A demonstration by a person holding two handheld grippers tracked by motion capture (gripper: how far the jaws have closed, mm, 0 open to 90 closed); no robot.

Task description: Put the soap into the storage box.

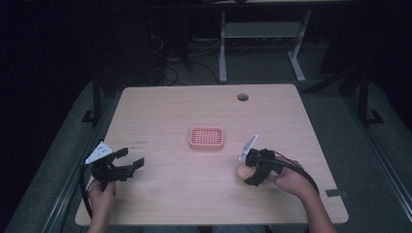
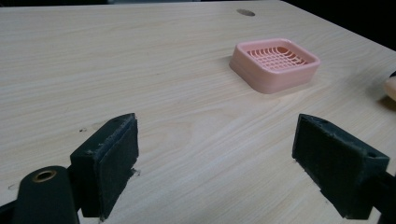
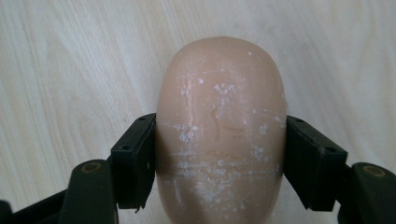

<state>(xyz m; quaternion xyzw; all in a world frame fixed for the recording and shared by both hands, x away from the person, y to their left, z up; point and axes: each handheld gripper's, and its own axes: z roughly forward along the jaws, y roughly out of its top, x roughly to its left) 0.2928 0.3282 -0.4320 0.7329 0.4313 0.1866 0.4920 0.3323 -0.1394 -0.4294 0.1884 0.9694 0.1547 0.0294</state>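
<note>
On the pale wooden desk (image 1: 170,194), a pink slatted soap dish (image 1: 206,138) is set at the centre. The left gripper (image 1: 127,162) is held released, well apart from it. The right gripper (image 3: 219,158) is clenched across a smooth tan soap bar (image 3: 219,135) lying near the dish; the bar is judged hard, light and slippery, best held across its middle.

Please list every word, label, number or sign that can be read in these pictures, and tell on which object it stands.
No text can be read.
Soap bar: only white scuffs and scratches, no letters.
Pink soap dish: no marking.
Table: faint dark marks, too small to read.
</note>
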